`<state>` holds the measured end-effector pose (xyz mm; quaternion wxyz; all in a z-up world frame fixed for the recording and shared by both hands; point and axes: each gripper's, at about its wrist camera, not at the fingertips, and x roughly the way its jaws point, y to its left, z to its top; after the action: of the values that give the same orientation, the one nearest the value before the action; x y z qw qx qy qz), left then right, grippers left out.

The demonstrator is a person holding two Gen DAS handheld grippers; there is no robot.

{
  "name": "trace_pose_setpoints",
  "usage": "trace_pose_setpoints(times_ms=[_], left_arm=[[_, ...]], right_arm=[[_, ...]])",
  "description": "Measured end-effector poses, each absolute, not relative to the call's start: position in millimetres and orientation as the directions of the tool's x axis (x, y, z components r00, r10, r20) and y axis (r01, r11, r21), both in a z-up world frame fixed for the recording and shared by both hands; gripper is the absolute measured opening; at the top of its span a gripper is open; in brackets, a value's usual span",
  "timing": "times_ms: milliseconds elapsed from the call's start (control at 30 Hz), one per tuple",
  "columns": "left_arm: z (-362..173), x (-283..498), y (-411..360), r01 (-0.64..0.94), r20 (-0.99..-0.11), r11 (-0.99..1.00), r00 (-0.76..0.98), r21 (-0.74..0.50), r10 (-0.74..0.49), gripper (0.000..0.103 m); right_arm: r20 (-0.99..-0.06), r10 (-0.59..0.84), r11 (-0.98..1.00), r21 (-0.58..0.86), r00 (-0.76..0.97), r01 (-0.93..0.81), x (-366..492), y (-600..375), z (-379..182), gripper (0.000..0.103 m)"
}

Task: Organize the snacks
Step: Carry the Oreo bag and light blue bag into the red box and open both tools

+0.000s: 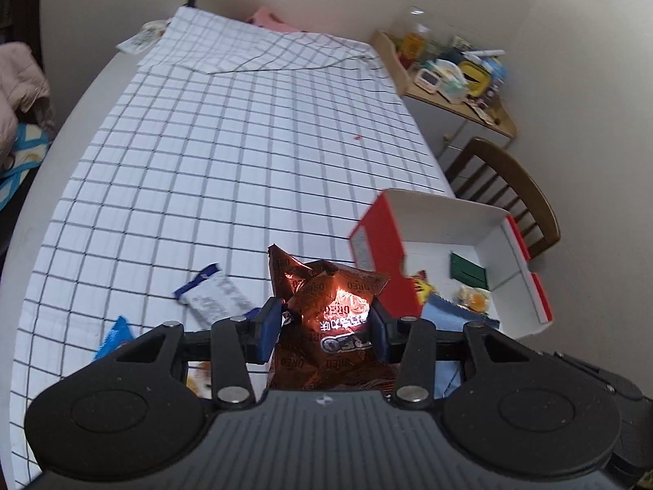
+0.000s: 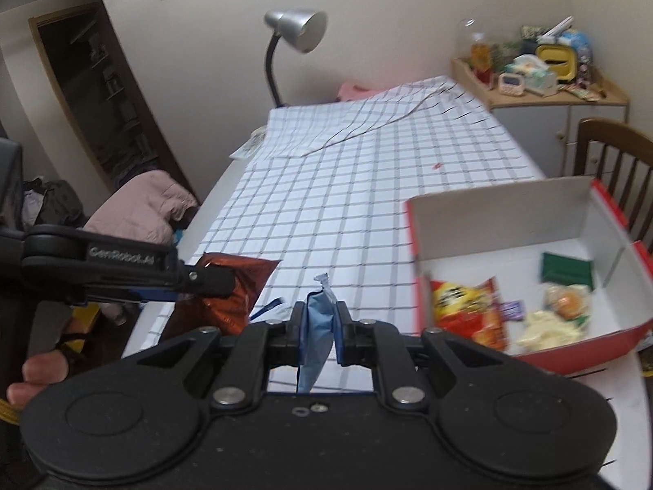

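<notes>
My left gripper [image 1: 326,322] is shut on a copper-brown Oreo packet [image 1: 334,326] and holds it above the checked tablecloth [image 1: 228,163]; the left gripper [image 2: 212,281] and its packet [image 2: 232,286] also show in the right wrist view. My right gripper [image 2: 320,326] is shut on a light blue snack packet [image 2: 316,326], left of the red and white box [image 2: 502,212]. The box [image 1: 445,220] holds a red snack bag [image 2: 469,306], a green pack [image 2: 567,269], a yellow round snack [image 2: 567,302] and a pale packet [image 2: 551,326].
A white and blue packet [image 1: 216,294] and a blue packet [image 1: 116,335] lie on the cloth near the front. A wooden chair [image 1: 510,188] stands beside the table. A cluttered side cabinet [image 1: 453,77] and a desk lamp [image 2: 298,28] are at the far end.
</notes>
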<state>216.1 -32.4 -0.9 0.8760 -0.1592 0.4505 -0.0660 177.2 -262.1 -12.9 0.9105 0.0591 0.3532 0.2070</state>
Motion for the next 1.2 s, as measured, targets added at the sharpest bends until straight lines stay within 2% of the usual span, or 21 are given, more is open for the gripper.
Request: trace_pose_setpoints(times_ms=[633, 933, 1200], left_arm=[[0.1, 259.3, -178.1, 0.085, -0.782, 0.965, 0.57, -0.248, -0.251, 0.044], [-25.5, 296.1, -220.8, 0.087, -0.814, 0.975, 0.539, -0.203, -0.217, 0.044], [-46.4, 326.7, -243.7, 0.093, -0.828, 0.984, 0.531, -0.155, -0.18, 0.044]], right_arm=[[-0.593, 0.255, 0.967, 0.16, 0.764, -0.198, 219.1, -395.6, -13.6, 0.011], [-0.613, 0.141, 0.981, -0.018, 0.777, -0.192, 257.2, -423.4, -38.0, 0.011], [-0.652, 0.109, 0.945, -0.166, 0.75, -0.282, 278.9, -419.7, -66.1, 0.011]])
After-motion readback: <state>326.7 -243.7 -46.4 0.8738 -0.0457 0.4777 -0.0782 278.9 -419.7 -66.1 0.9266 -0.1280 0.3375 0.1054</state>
